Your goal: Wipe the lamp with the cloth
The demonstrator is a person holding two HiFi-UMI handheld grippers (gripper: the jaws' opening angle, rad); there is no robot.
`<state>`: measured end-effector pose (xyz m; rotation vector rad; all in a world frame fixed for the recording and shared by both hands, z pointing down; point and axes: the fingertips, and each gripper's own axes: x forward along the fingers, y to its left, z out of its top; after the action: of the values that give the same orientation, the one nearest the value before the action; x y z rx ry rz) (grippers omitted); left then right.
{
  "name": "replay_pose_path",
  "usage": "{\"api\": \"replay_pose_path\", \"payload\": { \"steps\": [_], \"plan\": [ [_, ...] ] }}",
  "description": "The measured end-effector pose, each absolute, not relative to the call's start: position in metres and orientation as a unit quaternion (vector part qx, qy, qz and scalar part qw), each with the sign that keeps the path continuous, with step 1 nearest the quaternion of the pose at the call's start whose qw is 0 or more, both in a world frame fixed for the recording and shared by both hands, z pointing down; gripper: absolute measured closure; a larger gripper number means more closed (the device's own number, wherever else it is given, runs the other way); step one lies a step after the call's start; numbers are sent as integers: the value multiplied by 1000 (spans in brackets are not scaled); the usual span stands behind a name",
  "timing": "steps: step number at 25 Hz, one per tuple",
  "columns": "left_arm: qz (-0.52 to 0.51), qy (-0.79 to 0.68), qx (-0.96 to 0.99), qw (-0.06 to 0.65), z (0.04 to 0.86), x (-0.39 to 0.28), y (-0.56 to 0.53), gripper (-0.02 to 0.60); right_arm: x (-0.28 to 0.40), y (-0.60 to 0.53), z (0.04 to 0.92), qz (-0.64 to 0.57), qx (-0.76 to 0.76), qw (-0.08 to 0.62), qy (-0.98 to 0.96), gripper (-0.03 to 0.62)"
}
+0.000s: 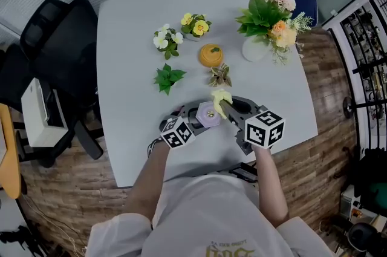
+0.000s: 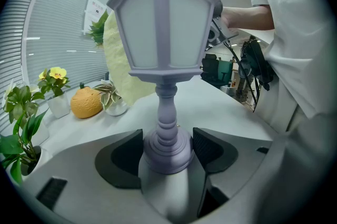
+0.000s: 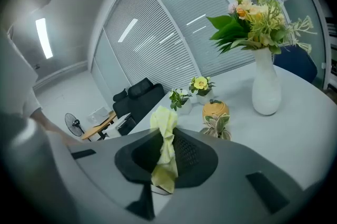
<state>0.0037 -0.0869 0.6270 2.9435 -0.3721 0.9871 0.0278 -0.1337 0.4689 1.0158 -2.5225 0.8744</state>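
Near the bench [image 1: 130,62] edge, your left gripper's [image 2: 167,150] fingers [image 2: 122,158] clamp the lamp [image 2: 167,33] base; right gripper [image 3: 166,157] pinches the cloth [image 3: 164,128] beside it.

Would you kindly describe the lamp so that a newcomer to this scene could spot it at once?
Start at the white table and go to its edge nearest the person, where the left gripper clamps the lamp by its round base. It is a small lilac lantern on a turned stem with frosted panes, the only such thing among potted plants and an orange ornament.
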Motion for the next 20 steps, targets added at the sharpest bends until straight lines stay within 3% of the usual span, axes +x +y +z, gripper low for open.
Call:
{"api": "replay_pose_path", "payload": {
  "steps": [20],
  "plan": [
    [316,-119,941,8,627,4,-86,282,29,-146,488,333,357,143,-861,540]
  ]
}}
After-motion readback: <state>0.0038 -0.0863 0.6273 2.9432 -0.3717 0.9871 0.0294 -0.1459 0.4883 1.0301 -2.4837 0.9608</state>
